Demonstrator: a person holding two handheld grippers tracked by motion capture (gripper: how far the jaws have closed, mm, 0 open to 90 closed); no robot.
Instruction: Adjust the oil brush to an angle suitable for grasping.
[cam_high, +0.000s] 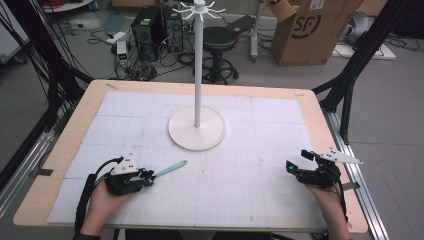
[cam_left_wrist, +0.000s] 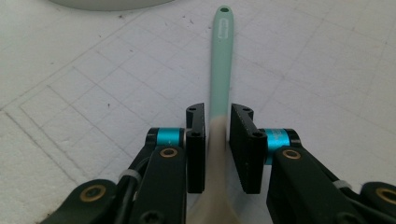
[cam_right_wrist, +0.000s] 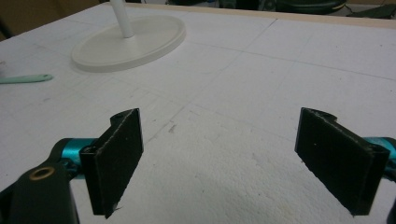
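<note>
A slim utensil with a mint-green handle lies on the white gridded mat, pointing toward the white stand's round base. My left gripper is at the front left, shut on the utensil's near end. In the left gripper view both pads press its beige part, and the green handle with a hole at its tip runs away from the jaws. My right gripper rests at the front right, open with nothing between its fingers. In the right gripper view the handle tip lies far left.
The stand's thin pole rises from the base and carries a ring of hooks on top. The mat covers a wooden table. On the floor behind it are a black stool, a computer tower and a cardboard box.
</note>
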